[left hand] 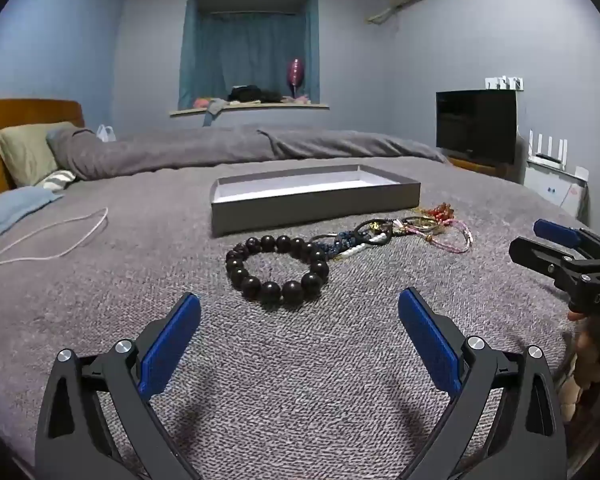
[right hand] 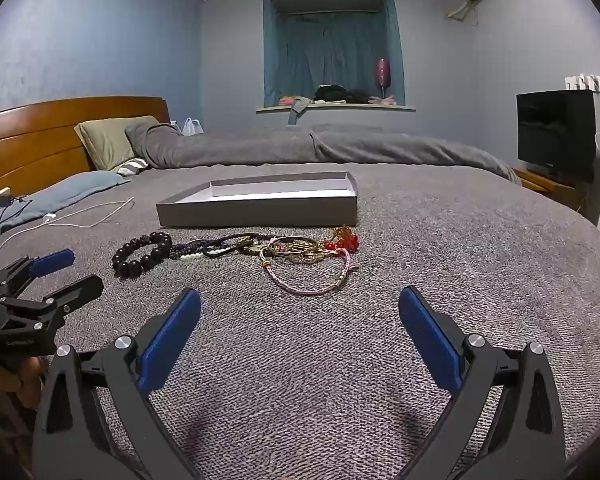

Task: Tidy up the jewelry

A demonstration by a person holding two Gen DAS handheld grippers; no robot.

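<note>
A dark bead bracelet (left hand: 277,270) lies on the grey bedspread just ahead of my open, empty left gripper (left hand: 299,305); it also shows in the right wrist view (right hand: 142,254). Behind it lies a tangle of cords, rings and red beads (left hand: 396,226), with a pink cord bracelet (right hand: 314,272) just ahead of my open, empty right gripper (right hand: 299,302). A shallow grey box (left hand: 314,196) with a white inside stands open behind the jewelry, also in the right wrist view (right hand: 260,202). Each gripper shows at the edge of the other's view: the right one (left hand: 540,246), the left one (right hand: 72,270).
A white charging cable (left hand: 52,236) lies on the bed at the left. Pillows (right hand: 108,140) and a rolled grey duvet (right hand: 300,146) lie at the far side, by a wooden headboard (right hand: 40,136). A television (left hand: 476,126) stands at the right.
</note>
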